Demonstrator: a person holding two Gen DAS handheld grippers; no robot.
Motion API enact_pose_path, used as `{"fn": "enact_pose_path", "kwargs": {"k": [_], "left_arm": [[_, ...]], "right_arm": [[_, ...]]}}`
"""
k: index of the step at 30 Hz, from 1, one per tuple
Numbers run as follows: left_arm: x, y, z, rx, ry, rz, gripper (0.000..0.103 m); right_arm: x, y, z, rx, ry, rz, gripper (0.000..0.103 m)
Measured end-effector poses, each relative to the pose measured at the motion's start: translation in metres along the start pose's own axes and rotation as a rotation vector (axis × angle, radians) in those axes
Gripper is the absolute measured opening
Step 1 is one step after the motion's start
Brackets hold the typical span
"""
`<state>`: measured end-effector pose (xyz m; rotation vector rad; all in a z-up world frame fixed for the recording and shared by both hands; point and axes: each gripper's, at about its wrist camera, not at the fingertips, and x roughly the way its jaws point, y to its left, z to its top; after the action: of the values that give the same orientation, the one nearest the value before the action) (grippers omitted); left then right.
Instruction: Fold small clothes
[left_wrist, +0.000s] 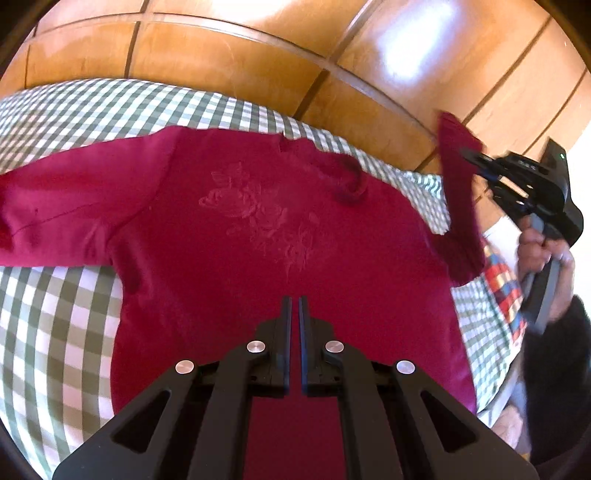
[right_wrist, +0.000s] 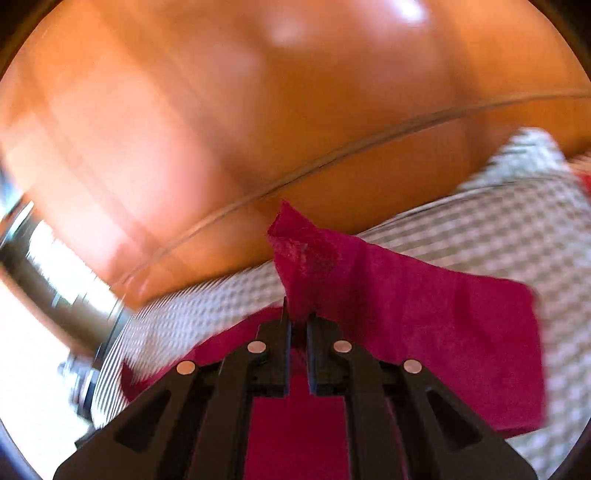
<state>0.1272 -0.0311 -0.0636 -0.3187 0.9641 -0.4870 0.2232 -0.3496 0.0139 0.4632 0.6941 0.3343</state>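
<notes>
Checked bedcover (left_wrist: 55, 332) (green-white) before glossy wooden panels (left_wrist: 221, 55)

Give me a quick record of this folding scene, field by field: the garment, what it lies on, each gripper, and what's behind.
garment: dark red long-sleeved top, spread flat, embossed pattern on the chest
surface: green and white checked cloth
left gripper: shut, empty, over the top's lower part
right gripper: shut on the sleeve, lifting it off the cloth
other sleeve: lying flat, stretched out sideways
background: wooden panels
</notes>
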Motion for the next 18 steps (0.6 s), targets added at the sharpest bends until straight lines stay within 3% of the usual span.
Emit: {"fn": "enact_pose_path", "kwargs": {"k": [3,4,7,8,9,10,11,13,18], "left_arm": [[-0.005,0.008,0.009,-0.032,-0.028,-0.029,0.001],[-0.005,0.012,0.012,-0.048,-0.037,-0.032,0.001],[-0.004,0.02,0.022,-0.077,-0.045,-0.038,0.001],[-0.002,0.022,0.025,-0.085,-0.045,-0.038,0.003],[-0.001,0.024,0.028,-0.091,-0.044,-0.04,0.013],[0.001,0.026,0.031,-0.105,-0.046,-0.043,0.044],[0.001,0.029,0.033,-0.13,-0.067,-0.043,0.066],[0.001,0.032,0.038,-0.171,-0.115,-0.046,0.068],[0.018,0.032,0.055,-0.174,-0.1,-0.035,0.068]], "right_arm": [[0.04,0.05,-0.029,-0.126,0.095,0.069,0.007],[0.05,0.061,-0.042,-0.153,0.127,0.065,0.012],[0.057,0.066,-0.063,-0.189,0.16,0.049,0.056],[0.053,0.065,-0.069,-0.195,0.165,0.041,0.056],[0.047,0.062,-0.073,-0.199,0.164,0.027,0.056],[0.036,0.056,-0.082,-0.197,0.158,0.01,0.057],[0.029,0.046,-0.083,-0.187,0.154,-0.008,0.061],[-0.003,0.024,-0.097,-0.162,0.136,-0.061,0.068],[-0.06,-0.041,-0.116,-0.072,0.089,-0.252,0.072]]}}
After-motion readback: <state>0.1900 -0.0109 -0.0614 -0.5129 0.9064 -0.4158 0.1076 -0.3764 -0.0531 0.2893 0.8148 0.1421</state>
